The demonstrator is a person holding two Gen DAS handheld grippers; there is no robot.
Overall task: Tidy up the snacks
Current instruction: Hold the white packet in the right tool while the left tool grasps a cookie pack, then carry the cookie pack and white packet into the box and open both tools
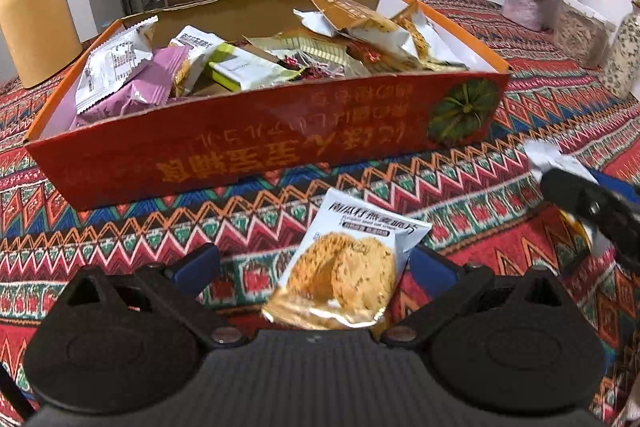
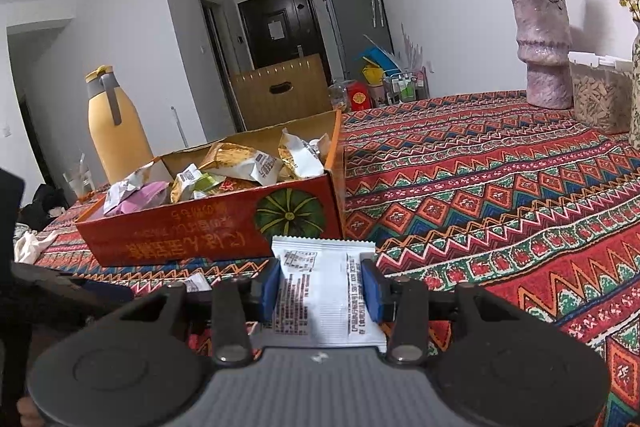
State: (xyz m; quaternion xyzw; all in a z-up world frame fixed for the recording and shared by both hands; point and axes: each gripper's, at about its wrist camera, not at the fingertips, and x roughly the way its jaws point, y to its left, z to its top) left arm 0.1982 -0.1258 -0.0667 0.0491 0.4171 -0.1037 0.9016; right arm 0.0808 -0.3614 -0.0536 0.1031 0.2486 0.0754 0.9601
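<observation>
Before the orange snack box (image 1: pixel 256 151) on the patterned tablecloth (image 2: pixel 500 179), your left gripper (image 1: pixel 316 267) hangs with its blue pads spread apart around a cookie packet (image 1: pixel 344 267) lying just in front of the box. Your right gripper (image 2: pixel 320 291), also near the box's front wall, is clamped on a white packet (image 2: pixel 324 291). More wrapped snacks (image 1: pixel 240 63) fill the box.

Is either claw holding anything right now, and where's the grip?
The right claw pinches a white packet by its two side edges. The left claw is open around a cookie packet, not gripping.
</observation>
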